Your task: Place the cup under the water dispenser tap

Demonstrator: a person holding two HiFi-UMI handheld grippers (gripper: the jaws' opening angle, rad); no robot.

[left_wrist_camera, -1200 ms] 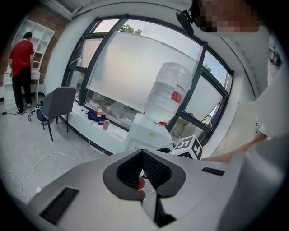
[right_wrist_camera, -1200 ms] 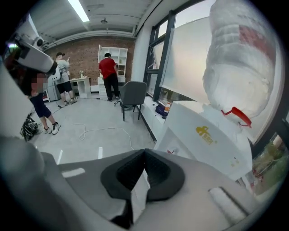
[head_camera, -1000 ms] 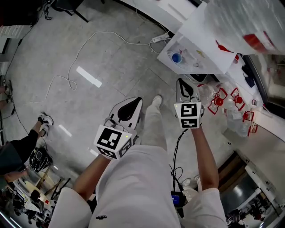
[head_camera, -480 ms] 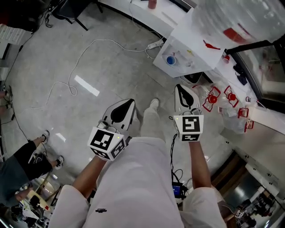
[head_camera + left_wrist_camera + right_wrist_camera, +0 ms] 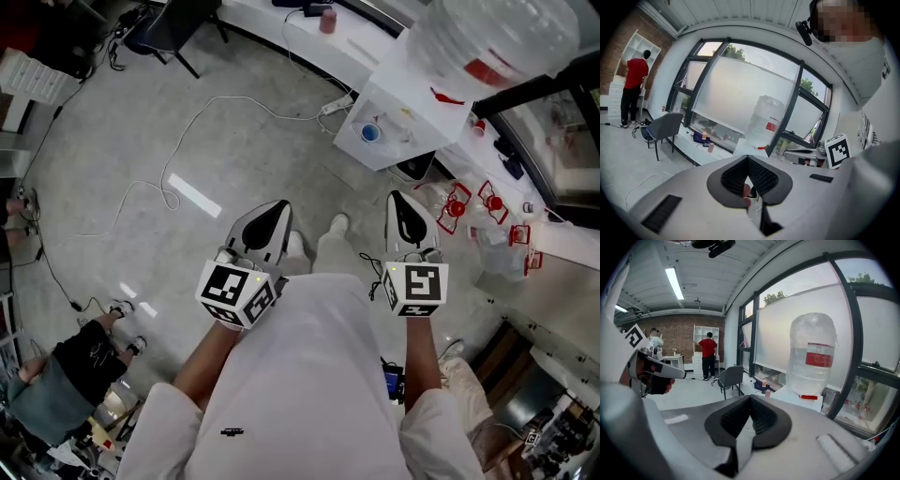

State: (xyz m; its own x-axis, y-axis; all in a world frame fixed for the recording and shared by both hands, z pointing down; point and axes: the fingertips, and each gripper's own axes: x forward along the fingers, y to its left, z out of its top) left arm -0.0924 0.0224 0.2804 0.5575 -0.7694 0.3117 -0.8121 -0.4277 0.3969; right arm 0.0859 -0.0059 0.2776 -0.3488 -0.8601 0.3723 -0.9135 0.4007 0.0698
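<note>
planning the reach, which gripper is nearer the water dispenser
The right gripper, just below the water dispenser in the head view; the left gripper is farther aside.

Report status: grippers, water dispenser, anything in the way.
Left gripper and right gripper shut, both empty. Water dispenser ahead, small blue round thing on its front, maybe the cup. Power strip on floor beside its base.
</note>
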